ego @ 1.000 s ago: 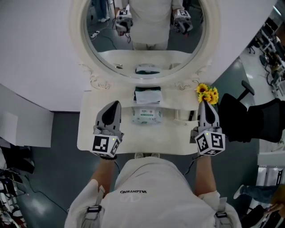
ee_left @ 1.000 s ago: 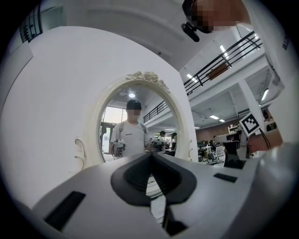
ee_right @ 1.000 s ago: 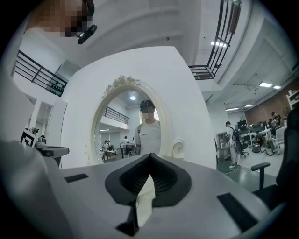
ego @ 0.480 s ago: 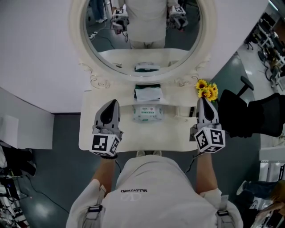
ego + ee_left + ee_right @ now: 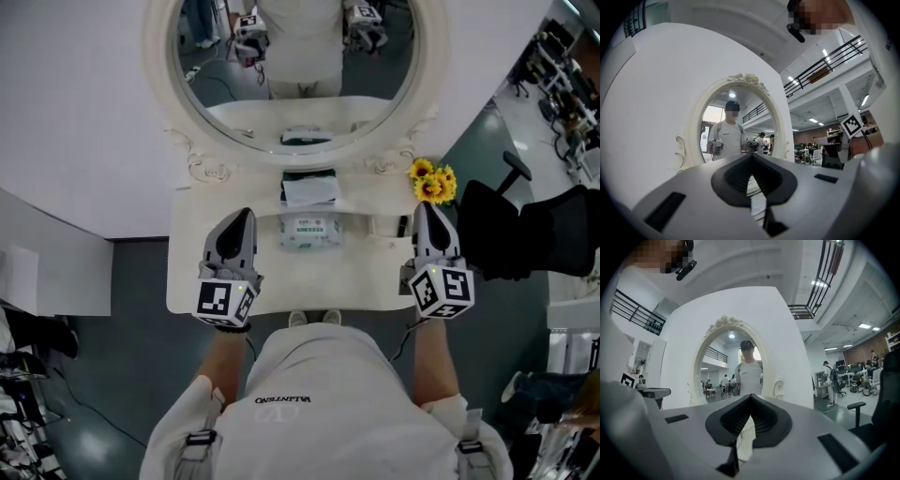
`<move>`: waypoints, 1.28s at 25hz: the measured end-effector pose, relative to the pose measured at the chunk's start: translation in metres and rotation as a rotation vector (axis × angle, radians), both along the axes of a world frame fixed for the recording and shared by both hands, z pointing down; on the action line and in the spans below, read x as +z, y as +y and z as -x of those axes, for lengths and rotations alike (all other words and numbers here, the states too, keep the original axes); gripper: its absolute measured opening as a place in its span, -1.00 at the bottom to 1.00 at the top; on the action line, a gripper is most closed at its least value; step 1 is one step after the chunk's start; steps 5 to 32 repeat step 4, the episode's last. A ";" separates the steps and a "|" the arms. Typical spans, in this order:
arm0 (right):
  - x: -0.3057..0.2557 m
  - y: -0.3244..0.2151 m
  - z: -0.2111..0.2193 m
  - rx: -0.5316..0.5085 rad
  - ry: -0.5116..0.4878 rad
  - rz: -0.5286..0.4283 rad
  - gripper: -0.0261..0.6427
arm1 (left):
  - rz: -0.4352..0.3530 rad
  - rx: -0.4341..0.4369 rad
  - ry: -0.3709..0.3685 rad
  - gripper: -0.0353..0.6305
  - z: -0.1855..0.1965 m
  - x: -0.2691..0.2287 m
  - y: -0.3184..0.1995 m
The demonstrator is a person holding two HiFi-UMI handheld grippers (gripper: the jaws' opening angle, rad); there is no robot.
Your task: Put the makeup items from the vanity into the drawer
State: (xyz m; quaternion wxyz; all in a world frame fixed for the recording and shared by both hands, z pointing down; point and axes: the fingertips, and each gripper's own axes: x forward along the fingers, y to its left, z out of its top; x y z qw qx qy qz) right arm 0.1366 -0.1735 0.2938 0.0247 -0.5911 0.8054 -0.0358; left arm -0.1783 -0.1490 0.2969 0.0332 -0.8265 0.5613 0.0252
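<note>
You had the left gripper (image 5: pixel 241 218) and right gripper (image 5: pixel 425 212) both clamped shut and empty, so reaching in like that could've just shoved the green-and-white packet (image 5: pixel 310 231).

Open office-lab hall: desks (image 5: pixel 848 372), office chairs (image 5: pixel 856 405), mezzanine railing (image 5: pixel 825 58), a vanity (image 5: pixel 187 277) against a partition (image 5: pixel 84 112)

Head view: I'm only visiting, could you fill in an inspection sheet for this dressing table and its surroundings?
Surface: white vanity top, below oval white-framed mirror.
Job's things: white-and-green soft pack; green-and-white box behind it; slim dark stick; drawer not seen.
Clutter: yellow flowers.
Grippers: left gripper and right gripper shut, empty, over the top's two ends.
Cables: thin cable on grey floor.
Surroundings: black office chair; office desks beyond.
</note>
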 end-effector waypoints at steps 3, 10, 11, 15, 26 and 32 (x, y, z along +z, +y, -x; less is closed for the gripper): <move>0.001 0.003 0.000 0.000 -0.007 0.007 -0.90 | 0.004 0.003 -0.004 -0.90 -0.001 0.001 0.002; 0.001 0.003 -0.001 0.001 -0.010 0.010 -0.90 | 0.006 0.004 -0.005 -0.90 -0.001 0.002 0.002; 0.001 0.003 -0.001 0.001 -0.010 0.010 -0.90 | 0.006 0.004 -0.005 -0.90 -0.001 0.002 0.002; 0.001 0.003 -0.001 0.001 -0.010 0.010 -0.90 | 0.006 0.004 -0.005 -0.90 -0.001 0.002 0.002; 0.001 0.003 -0.001 0.001 -0.010 0.010 -0.90 | 0.006 0.004 -0.005 -0.90 -0.001 0.002 0.002; 0.001 0.003 -0.001 0.001 -0.010 0.010 -0.90 | 0.006 0.004 -0.005 -0.90 -0.001 0.002 0.002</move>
